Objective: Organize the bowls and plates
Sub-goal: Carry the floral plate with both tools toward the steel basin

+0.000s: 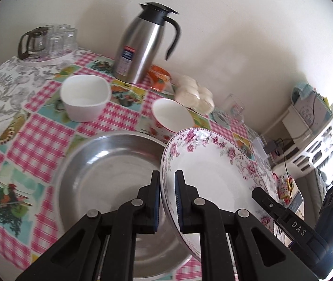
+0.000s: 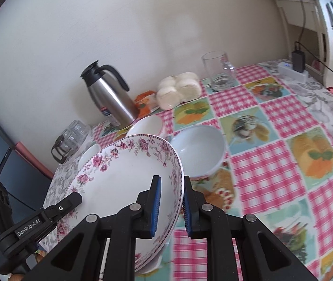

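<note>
The left wrist view looks forward and downward along the left gripper [image 1: 167,201], close over a round steel basin [image 1: 100,164] at lower centre. The right wrist view looks likewise along the right gripper [image 2: 171,207], facing a pink checked tablecloth [image 2: 271,159] spreading to the right. Both share the white flower-rimmed plate [image 1: 213,164] [image 2: 129,175] filling the near centre, the steel jug with black handle [image 1: 140,46] [image 2: 110,96] against the pale wall, and each other's gripper at a lower corner.

A home dining corner: patchwork oilcloth table [image 2: 271,126], steel thermos jug [image 1: 140,44], upturned glasses [image 1: 61,37].
</note>
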The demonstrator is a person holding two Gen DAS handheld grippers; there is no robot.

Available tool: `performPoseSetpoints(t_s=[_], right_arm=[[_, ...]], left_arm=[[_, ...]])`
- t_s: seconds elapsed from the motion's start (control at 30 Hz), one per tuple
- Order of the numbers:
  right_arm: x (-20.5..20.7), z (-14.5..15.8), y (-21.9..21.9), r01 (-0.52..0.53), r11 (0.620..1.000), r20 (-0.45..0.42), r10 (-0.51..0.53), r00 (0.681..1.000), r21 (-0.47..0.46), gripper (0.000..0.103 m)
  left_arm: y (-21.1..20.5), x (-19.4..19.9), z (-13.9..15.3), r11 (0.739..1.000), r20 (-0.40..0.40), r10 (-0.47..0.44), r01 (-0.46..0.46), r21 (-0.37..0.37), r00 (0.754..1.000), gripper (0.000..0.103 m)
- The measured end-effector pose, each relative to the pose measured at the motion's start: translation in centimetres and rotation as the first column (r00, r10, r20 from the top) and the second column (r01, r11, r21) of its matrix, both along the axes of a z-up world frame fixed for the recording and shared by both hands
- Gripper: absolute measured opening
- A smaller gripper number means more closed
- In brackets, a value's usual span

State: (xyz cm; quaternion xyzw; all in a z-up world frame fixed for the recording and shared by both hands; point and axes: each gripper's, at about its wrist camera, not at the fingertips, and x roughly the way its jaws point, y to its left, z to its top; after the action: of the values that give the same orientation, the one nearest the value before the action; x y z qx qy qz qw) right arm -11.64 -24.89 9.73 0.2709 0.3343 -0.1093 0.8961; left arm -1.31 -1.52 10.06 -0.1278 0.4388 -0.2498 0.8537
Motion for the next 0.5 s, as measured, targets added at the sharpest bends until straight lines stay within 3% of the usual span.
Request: performPoseSetpoints(t_s=[0.5], right_arm=[[4.0, -0.9, 5.8, -0.103, 0.995, -0.032, 0.103, 0.994, 0.009, 0.019]], left_arm=[[6.7, 2.4, -1.0, 0.994, -0.064, 0.11, -0.111, -0.002, 0.992, 0.012]])
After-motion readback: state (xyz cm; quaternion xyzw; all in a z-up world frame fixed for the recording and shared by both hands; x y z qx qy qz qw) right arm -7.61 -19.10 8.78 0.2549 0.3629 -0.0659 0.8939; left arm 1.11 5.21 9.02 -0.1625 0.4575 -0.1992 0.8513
